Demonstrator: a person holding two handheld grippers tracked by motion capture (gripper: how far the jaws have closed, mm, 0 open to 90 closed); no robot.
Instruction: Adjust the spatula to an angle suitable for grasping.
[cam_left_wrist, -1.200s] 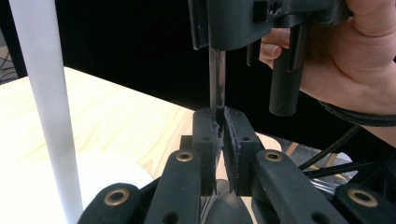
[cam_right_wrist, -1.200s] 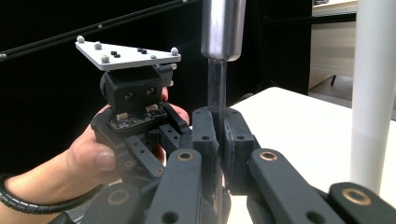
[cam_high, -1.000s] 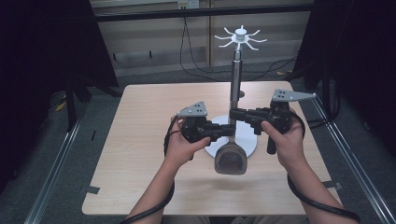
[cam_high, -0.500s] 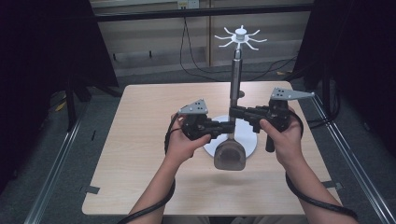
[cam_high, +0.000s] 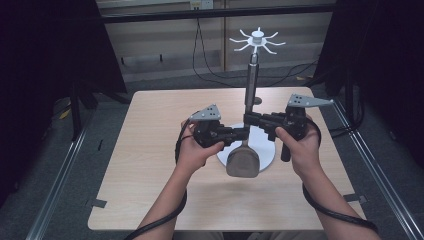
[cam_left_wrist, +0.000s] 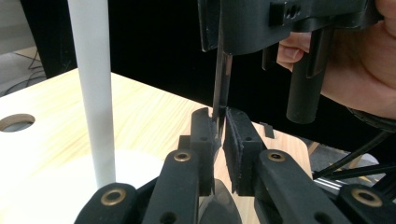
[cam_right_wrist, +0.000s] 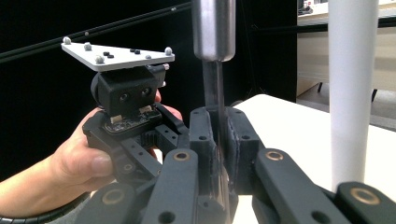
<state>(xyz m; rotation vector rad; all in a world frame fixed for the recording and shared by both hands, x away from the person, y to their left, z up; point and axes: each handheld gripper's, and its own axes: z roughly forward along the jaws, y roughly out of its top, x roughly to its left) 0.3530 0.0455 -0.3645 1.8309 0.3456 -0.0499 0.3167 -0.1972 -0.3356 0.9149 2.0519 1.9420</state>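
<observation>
Spatula (cam_high: 243, 159): grey blade; metal hdl

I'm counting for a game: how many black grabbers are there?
2. The left gripper, at the left, pinches the utensil by its thin neck; the right gripper, at the right, pinches it just above. None seems hidden.

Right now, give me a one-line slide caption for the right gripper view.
Right gripper clamps the dark neck of a steel-handled spatula, left gripper opposite, white stand pole beside.

Light wooden table (cam_high: 150, 165), black cables on floor (cam_high: 210, 70), dark curtains (cam_high: 45, 60)
</observation>
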